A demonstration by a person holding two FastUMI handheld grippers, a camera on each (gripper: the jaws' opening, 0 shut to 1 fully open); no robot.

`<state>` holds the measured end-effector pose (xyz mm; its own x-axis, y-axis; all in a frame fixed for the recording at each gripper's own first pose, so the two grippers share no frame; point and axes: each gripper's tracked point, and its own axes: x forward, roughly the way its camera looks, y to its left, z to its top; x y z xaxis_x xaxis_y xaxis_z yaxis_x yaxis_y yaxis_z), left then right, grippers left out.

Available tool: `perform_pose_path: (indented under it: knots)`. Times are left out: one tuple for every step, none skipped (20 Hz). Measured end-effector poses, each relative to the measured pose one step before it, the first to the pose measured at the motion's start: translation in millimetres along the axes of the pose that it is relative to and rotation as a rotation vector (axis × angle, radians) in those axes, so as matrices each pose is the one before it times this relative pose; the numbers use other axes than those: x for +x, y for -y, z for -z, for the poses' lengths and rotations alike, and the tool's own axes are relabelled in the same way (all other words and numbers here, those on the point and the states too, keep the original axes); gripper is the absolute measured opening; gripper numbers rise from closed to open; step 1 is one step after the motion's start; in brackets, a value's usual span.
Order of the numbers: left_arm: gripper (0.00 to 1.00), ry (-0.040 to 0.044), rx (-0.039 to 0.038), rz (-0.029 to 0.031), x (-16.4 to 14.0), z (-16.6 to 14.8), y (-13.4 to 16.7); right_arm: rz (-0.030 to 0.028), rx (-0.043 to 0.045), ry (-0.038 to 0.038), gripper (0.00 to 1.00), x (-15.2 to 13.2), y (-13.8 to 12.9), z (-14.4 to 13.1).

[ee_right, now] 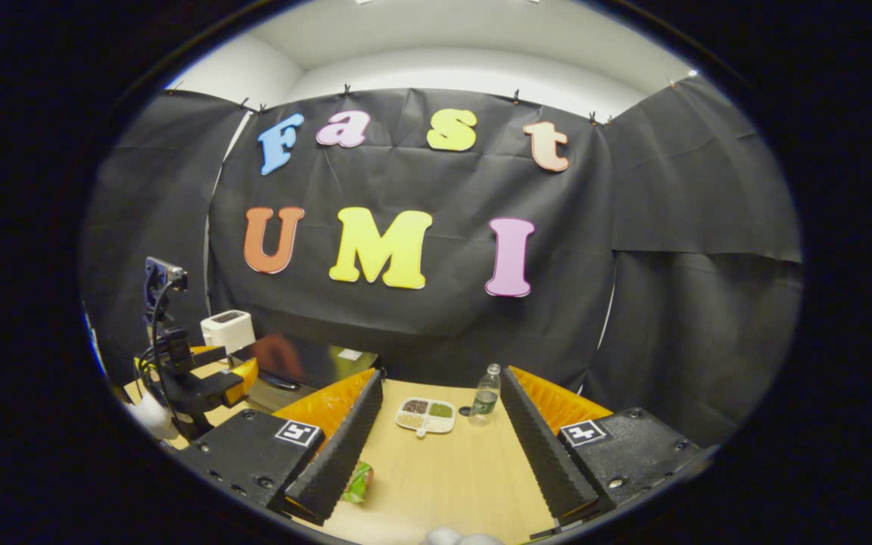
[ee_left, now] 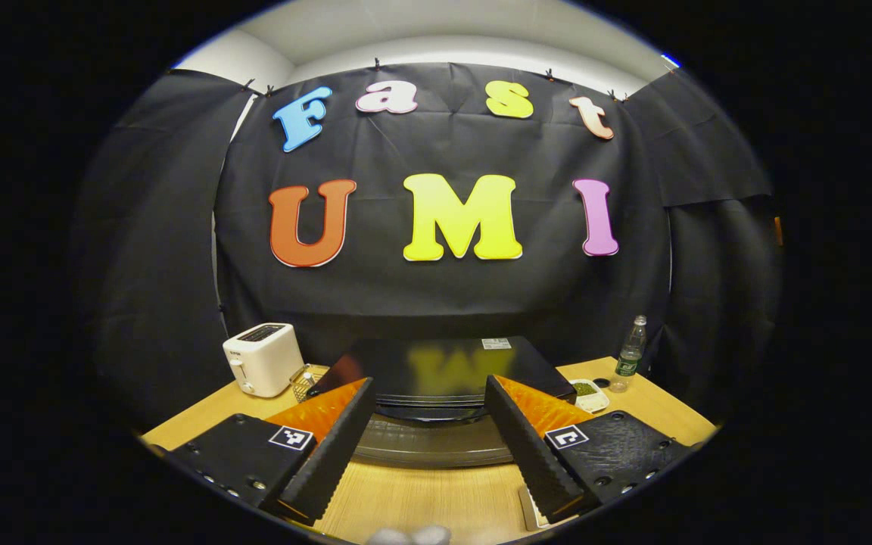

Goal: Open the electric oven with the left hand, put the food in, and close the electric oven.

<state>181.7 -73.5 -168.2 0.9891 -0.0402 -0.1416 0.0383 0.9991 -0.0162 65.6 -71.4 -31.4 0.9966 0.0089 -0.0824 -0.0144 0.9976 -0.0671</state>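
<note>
The black electric oven (ee_left: 436,363) stands on the wooden table (ee_left: 421,499) straight ahead of my left gripper (ee_left: 428,380). Its glossy door (ee_left: 428,446) looks shut. The left gripper is open, with a finger on either side of the oven's front and nothing between them. My right gripper (ee_right: 442,373) is open over the table, empty. A small divided dish of food (ee_right: 426,415) lies ahead of it. A green packet (ee_right: 359,482) lies beside its left finger. The oven (ee_right: 307,363) and the left gripper (ee_right: 205,386), held by a gloved hand (ee_right: 150,415), appear at the left of the right gripper view.
A white toaster (ee_left: 262,357) stands left of the oven, with a small wire basket (ee_left: 307,378) beside it. A plastic bottle (ee_left: 630,356) and the food dish (ee_left: 587,393) sit to the oven's right. Black cloth walls close off the table's back and sides.
</note>
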Motion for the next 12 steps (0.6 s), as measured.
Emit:
perform_pose_path:
  knots:
    - [0.95,-0.00958,-0.00433,-0.00436,10.99,7.19,0.36,0.00326,-0.00547,-0.00579,0.97,4.02,1.54,-0.11]
    - [0.95,-0.01917,0.00706,0.00251,10.16,6.91,0.65,-0.00293,-0.00301,-0.0025,0.97,3.73,1.34,0.0]
    - [0.95,-0.00891,0.00526,0.00005,10.47,5.67,-0.17,0.00147,-0.00478,-0.00286,0.97,3.48,0.11,-0.68]
    - [0.95,-0.01349,-0.00158,-0.00948,7.86,5.68,-3.0,-0.00122,-0.00408,-0.00536,0.97,3.7,0.96,2.07]
    - [0.95,-0.01842,0.00525,-0.00525,7.55,6.11,-2.54,-0.00559,-0.00105,-0.00336,0.97,2.65,-1.55,-0.37]
    - [0.95,-0.01253,-0.00312,-0.00468,4.84,5.03,-1.06,-0.00268,-0.0045,-0.00081,0.97,2.65,-1.86,-0.76]
    - [0.95,-0.01348,-0.00661,-0.0036,4.03,5.72,-1.6,-0.00531,-0.00113,-0.00074,0.97,2.22,-1.3,-1.46]
    - [0.95,-0.01551,-0.00494,-0.00226,3.08,4.57,-0.88,-0.00623,0.00025,0.00007,0.97,2.25,-2.11,-0.44]
    - [0.95,-0.01666,-0.00253,0.00109,2.35,5.22,0.08,-0.00623,0.00077,-0.00237,0.97,2.27,-2.13,-1.12]
    - [1.0,-0.01798,0.00403,-0.00536,1.38,4.62,-1.47,-0.00576,0.00089,-0.00087,0.97,0.91,-1.44,1.62]
    - [0.95,0.00231,0.00939,0.00105,1.55,-0.59,-0.89,-0.00259,-0.00193,-0.0003,0.97,1.6,-1.64,-1.02]
    - [0.97,-0.00422,0.00178,-0.00001,0.47,1.25,-0.95,-0.0051,-0.00146,0.0,0.97,1.39,-0.79,0.7]
